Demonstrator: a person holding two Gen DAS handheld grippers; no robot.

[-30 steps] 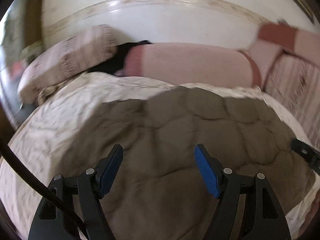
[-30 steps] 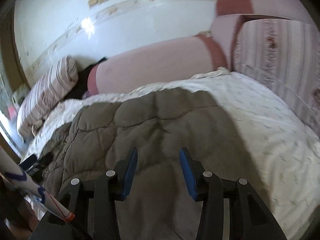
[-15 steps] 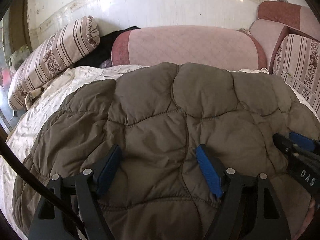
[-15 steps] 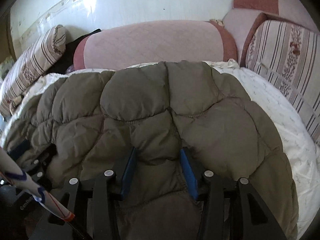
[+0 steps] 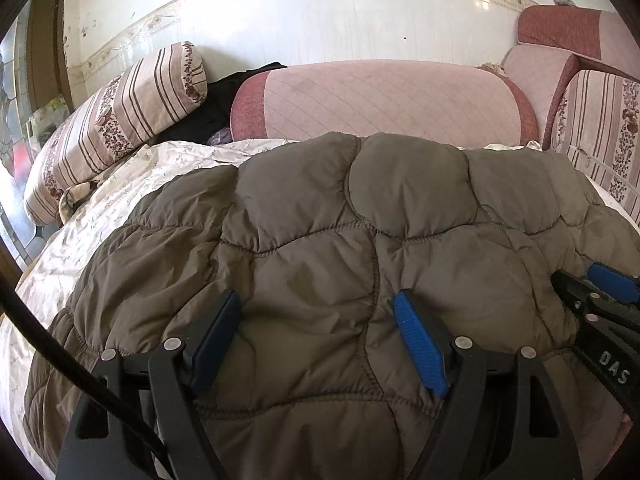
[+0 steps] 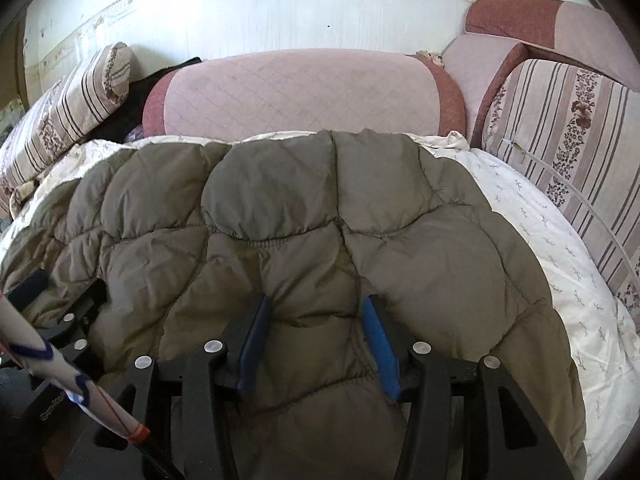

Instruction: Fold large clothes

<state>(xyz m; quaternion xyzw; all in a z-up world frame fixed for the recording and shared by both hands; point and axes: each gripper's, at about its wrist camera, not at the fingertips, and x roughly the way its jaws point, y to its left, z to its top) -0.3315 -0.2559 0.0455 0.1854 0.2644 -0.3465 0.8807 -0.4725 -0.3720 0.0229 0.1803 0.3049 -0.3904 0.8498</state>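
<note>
Spreading across the bed is the big olive-brown quilted jacket [image 5: 320, 264], its puffy rounded panels divided by curved stitched seams, the fabric matte and lightly creased. It is lying on a cream bedsheet [image 6: 560, 264] printed with small sprigs, smooth on the right, rumpled toward the left.

The left gripper [image 5: 318, 332] is sitting low over the near part of the jacket; its jaws have just been opening and are standing wide, blue ribbed pads apart with padded cloth bulging between them and no squeeze showing. The right gripper [image 6: 316, 336] is sitting further along the same near edge, jaws narrower and also just opening, with a stitched seam and a fold of padding rising between the pads; the pads are lying right against the fabric, so I cannot tell whether they are pressing it.

Far edge of the jacket is reaching almost to the pink quilted bolster [image 5: 380, 96] against the tiled wall. A striped floral cushion [image 5: 116, 120] is leaning at the left, another striped cushion [image 6: 568, 136] at the right. Bare sheet is showing along the right side and the far left corner.
</note>
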